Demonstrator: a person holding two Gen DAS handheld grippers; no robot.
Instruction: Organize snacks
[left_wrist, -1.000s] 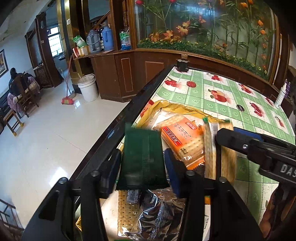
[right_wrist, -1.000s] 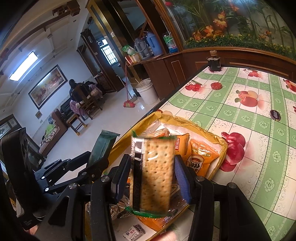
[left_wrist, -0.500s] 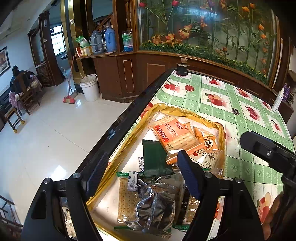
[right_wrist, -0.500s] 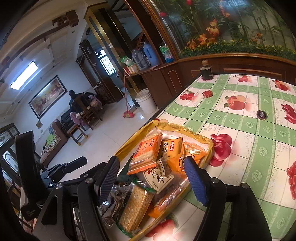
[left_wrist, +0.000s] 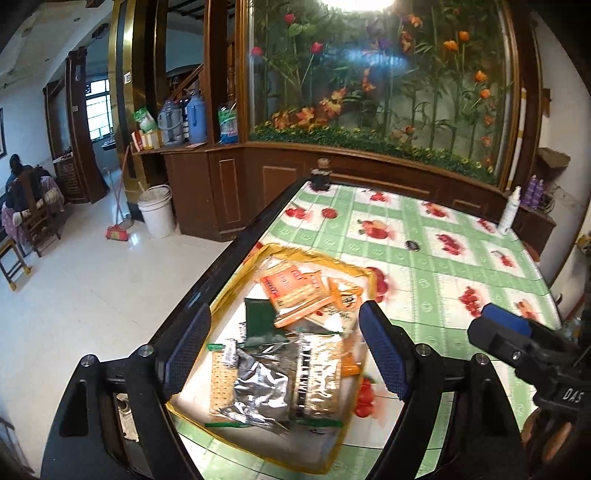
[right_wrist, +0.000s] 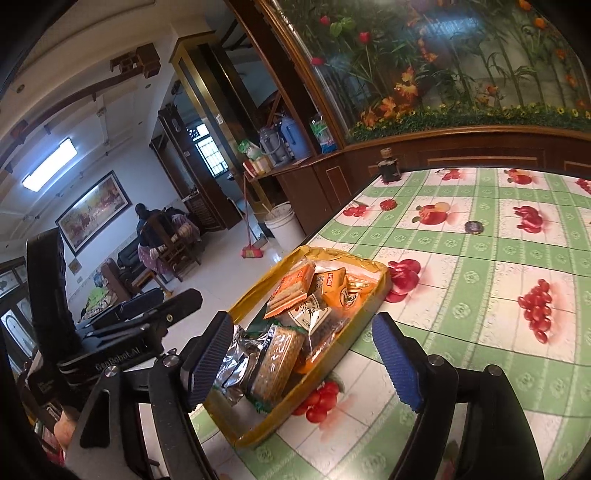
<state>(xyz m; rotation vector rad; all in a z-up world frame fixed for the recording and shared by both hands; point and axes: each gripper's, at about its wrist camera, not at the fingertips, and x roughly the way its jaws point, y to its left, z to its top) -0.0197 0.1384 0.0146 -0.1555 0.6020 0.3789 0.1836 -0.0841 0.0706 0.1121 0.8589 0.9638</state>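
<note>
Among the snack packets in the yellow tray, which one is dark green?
The dark green packet lies near the tray's left wall, partly under the orange cracker packet. The others are orange, silver or clear.

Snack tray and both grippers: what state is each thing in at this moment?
Left gripper: open, empty, above the tray.
Right gripper: open, empty.
Yellow tray: on the table, holding a pile of snack packs.
Green packet: lying flat in the tray.
Cracker pack: propped on edge against the silver bag.
Orange biscuit pack: on top of the pile.
</note>
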